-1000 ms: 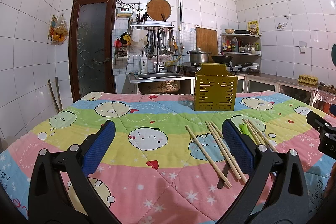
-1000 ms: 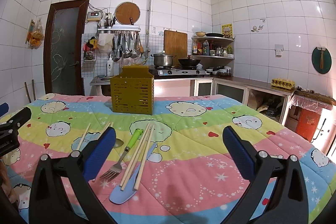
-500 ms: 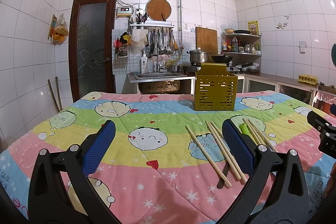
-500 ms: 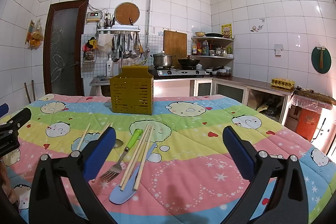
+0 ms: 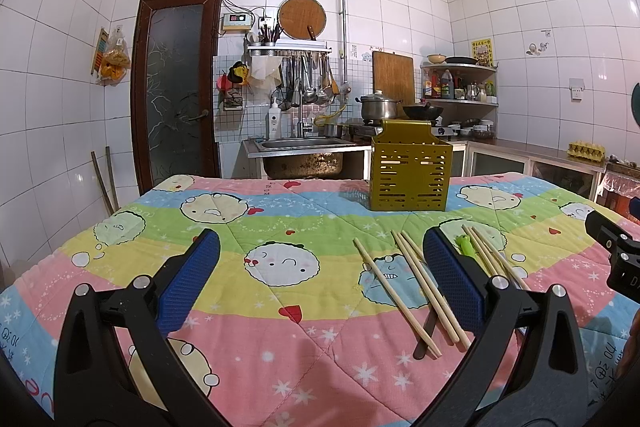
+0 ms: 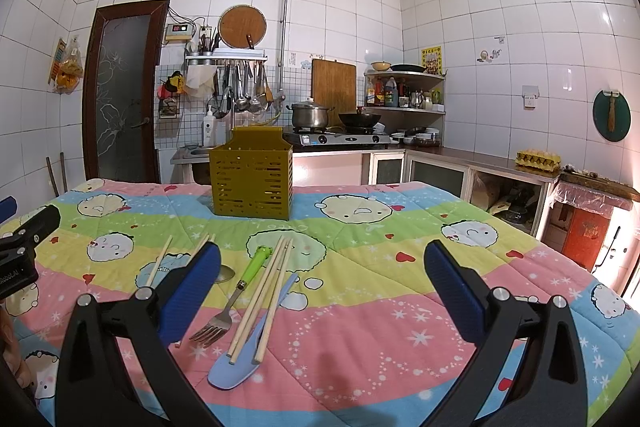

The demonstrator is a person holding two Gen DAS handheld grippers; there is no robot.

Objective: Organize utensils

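Two grippers hang above a quilt-covered table (image 6: 400, 367), and neither has hold of anything. The left gripper (image 5: 316, 279) has its blue pads spread wide with only quilt between them; the right gripper (image 6: 322, 283) is spread just as wide, also empty.

The utensils lie loose in the stretch of table between the two grippers, which reads as a starting layout, everything flat and nothing yet sorted. A single chopstick (image 5: 394, 291) lies a little apart on the left; beside it a pair of chopsticks (image 5: 430, 291) crosses over a dark handle whose working end I cannot make out from this side. In the right view, a fork (image 6: 234, 301) with a green handle points its tines toward the camera, three more chopsticks (image 6: 266, 301) lie just beside it, and their near ends rest on top of a pale blue spatula (image 6: 256, 339). A spoon (image 6: 225, 273) peeks out behind the right gripper's left pad, mostly hidden.

The yellow slotted holder (image 6: 252, 179) stands upright toward the far side of the table, well apart from the pile, its top open. I judge it to be where the utensils belong.

Open quilt lies on both outer flanks, so each gripper has free room to swing. The near table edge is out of view below the grippers; the stacked sticks over the spatula look likeliest to shift if lifted carelessly.
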